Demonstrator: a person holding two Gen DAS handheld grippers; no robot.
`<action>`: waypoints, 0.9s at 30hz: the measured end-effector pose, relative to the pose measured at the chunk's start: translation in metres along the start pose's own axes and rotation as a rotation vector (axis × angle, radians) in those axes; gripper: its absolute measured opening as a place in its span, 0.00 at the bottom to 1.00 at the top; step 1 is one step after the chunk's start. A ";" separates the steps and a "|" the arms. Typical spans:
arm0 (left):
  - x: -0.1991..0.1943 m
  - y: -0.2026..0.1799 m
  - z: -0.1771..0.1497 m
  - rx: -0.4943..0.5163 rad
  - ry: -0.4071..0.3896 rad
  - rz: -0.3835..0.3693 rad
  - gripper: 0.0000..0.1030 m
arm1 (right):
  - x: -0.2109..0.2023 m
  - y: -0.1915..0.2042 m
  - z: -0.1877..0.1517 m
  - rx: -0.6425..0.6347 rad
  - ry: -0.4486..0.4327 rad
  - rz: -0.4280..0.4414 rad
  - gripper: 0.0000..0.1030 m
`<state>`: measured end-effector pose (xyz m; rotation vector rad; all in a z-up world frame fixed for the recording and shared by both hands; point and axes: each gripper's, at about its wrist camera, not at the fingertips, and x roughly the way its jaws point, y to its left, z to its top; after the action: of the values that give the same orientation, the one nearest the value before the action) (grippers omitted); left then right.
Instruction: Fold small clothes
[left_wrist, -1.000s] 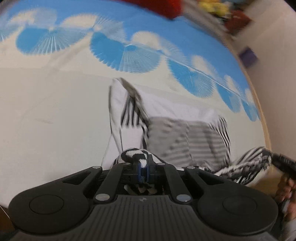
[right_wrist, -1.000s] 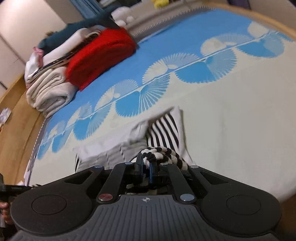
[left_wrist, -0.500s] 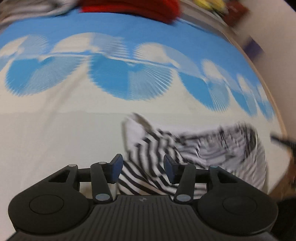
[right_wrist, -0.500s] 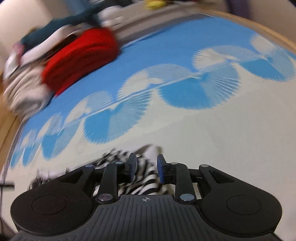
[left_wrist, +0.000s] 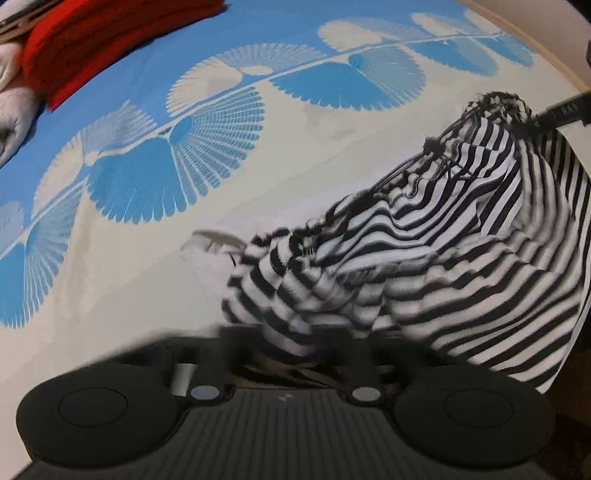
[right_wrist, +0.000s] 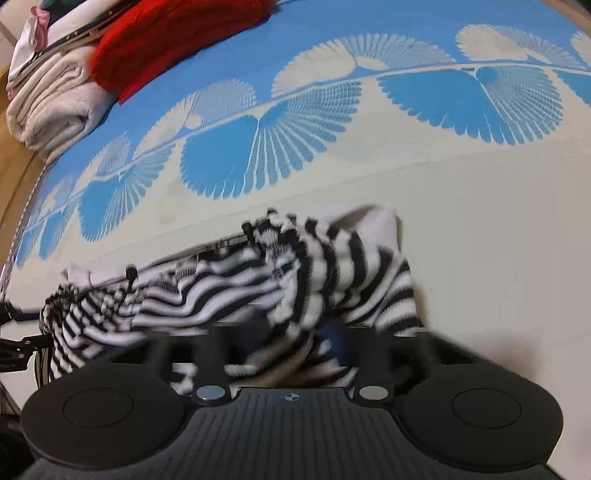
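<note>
Striped garment (left_wrist: 461, 236): we find it bunched between both grippers, low at six o'clock in each wrist view, on the fan-patterned blanket (left_wrist: 110, 277). Left gripper (left_wrist: 284, 354) and right gripper (right_wrist: 291, 350) are blurred and cloth-covered; we cannot tell how either's jaws stand. We judge it light, limp, unslippery; best gripped at hemmed corners. Red knit (right_wrist: 177, 40) at eleven o'clock.
</note>
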<state>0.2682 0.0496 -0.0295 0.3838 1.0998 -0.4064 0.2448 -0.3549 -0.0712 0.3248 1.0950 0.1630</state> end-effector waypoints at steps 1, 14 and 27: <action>-0.008 0.009 0.006 -0.043 -0.058 0.014 0.03 | -0.004 0.001 0.004 0.013 -0.036 0.023 0.13; 0.043 0.083 0.037 -0.431 0.044 0.118 0.34 | 0.033 0.016 0.044 0.024 -0.127 -0.065 0.22; 0.038 0.099 0.031 -0.493 0.024 0.015 0.66 | -0.010 -0.018 0.044 -0.099 -0.213 -0.030 0.51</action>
<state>0.3557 0.1151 -0.0418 -0.0393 1.1771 -0.1075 0.2793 -0.3824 -0.0500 0.2312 0.8776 0.1520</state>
